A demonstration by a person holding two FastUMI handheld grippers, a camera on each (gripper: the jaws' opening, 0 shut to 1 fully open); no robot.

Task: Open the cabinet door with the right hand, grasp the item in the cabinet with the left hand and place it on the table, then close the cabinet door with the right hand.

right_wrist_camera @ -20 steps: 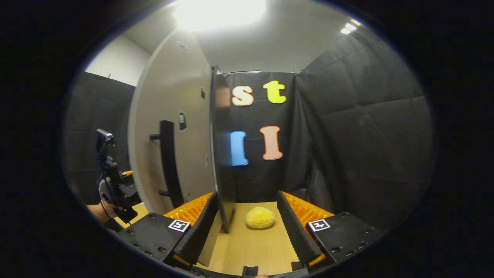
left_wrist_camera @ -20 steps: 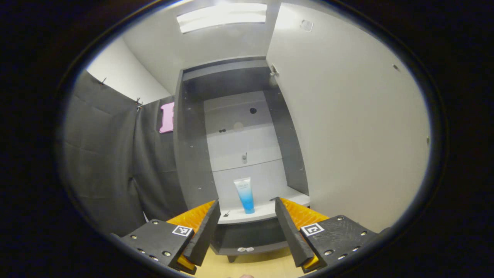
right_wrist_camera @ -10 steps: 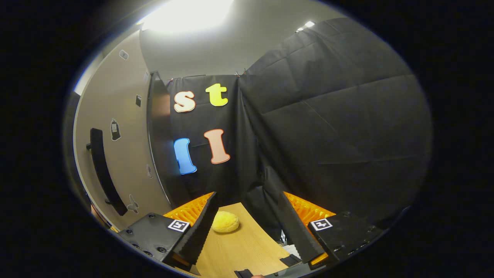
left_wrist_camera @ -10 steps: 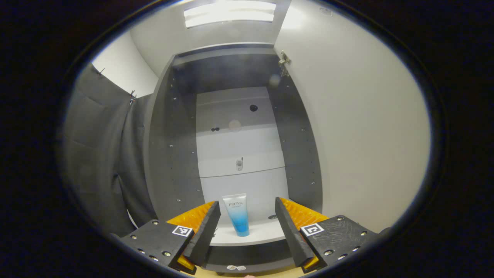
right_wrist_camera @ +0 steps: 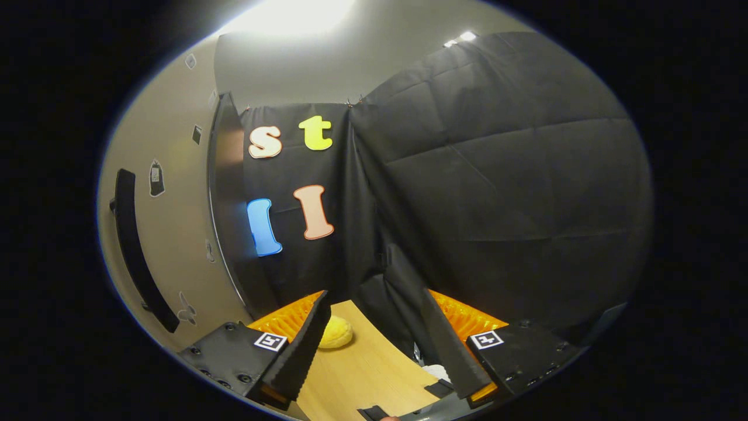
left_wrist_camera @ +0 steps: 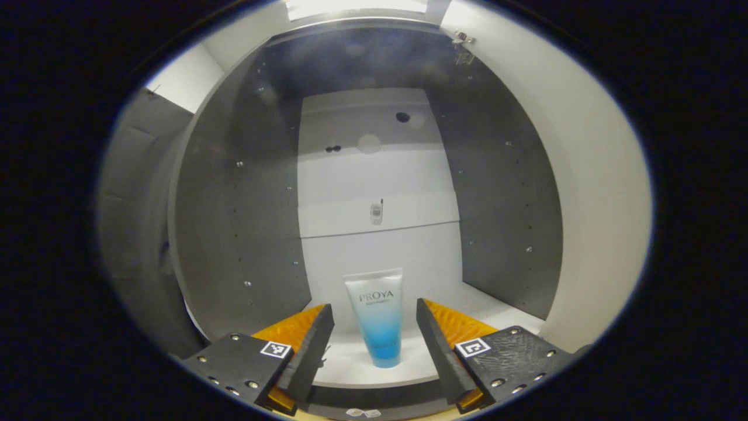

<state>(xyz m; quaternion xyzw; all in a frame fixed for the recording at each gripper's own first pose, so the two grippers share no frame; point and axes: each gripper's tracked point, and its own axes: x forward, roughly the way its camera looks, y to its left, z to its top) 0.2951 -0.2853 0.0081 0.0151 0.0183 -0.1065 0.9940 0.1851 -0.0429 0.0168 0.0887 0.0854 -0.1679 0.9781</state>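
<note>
I'm holding the left gripper [left_wrist_camera: 374, 336] low in front of the open cabinet [left_wrist_camera: 245, 222], fingers spread, nothing between them touching yet. The tube [left_wrist_camera: 378, 318] is standing cap-down on the bottom shelf [left_wrist_camera: 467, 327], near its front edge, roughly centred between my fingers but apart from both.

Handling guess: a soft plastic tube, light, smooth skin so likely slippery, and tippy on that narrow cap. Squeezing hard will be denting it, so I'm planning a gentle pinch across the lower-middle body, where it's fuller, not the flat crimped top. A nudge from one finger first would probably be knocking it over.

Room: the side walls are sitting well apart from the tube on both sides, and the back panel is behind it with some shelf left. Door [left_wrist_camera: 590, 204] is swung open on my right, close to that side of the gripper, so I'm watching that side on the way out. Shelf's front lip is the edge to clear when lifting.

Right gripper [right_wrist_camera: 374, 345] is hanging over the counter [right_wrist_camera: 362, 374], fingers spread, holding nothing. The door handle [right_wrist_camera: 137, 251] is off to its left; a yellow sponge [right_wrist_camera: 334, 332] is lying near the counter's far edge.
</note>
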